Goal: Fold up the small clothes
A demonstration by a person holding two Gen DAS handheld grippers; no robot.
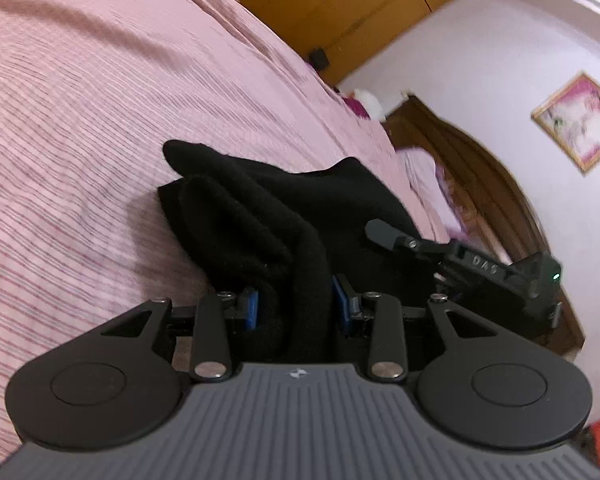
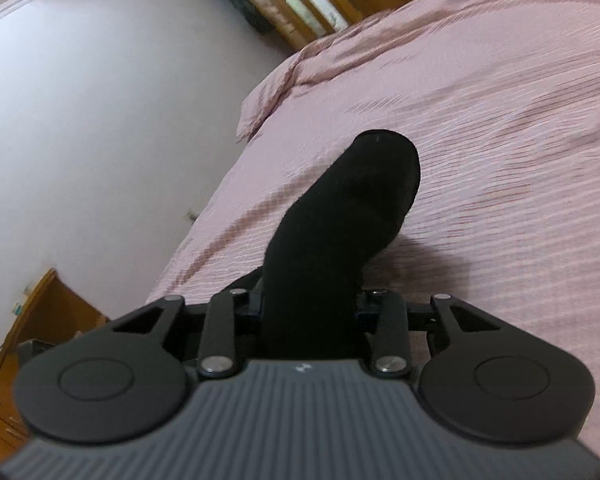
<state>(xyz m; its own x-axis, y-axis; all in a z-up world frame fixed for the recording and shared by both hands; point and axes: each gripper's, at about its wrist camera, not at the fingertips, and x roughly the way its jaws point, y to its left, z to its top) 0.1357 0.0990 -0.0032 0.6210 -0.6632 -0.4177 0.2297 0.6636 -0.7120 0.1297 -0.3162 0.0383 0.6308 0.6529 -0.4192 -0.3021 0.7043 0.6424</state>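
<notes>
The bed (image 1: pixel 100 128) carries a pink cover with fine darker stripes, wrinkled into shallow folds and spread across its whole surface. At its far end, by the wooden headboard (image 1: pixel 480 168), lies a pale pillow (image 1: pixel 424 176). In the right wrist view the cover (image 2: pixel 500 140) drops over the bed's left edge.

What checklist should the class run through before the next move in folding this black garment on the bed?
1. Left gripper closed on the black garment: ok.
2. Right gripper closed on the garment: ok.
3. Both grippers hold the same piece: cannot tell.
4. Pink striped bedspread bare near the garment: ok.
5. Grippers apart from each other; right gripper beside the left: ok.
6. Garment's edges aligned: cannot tell, bunched.
</notes>
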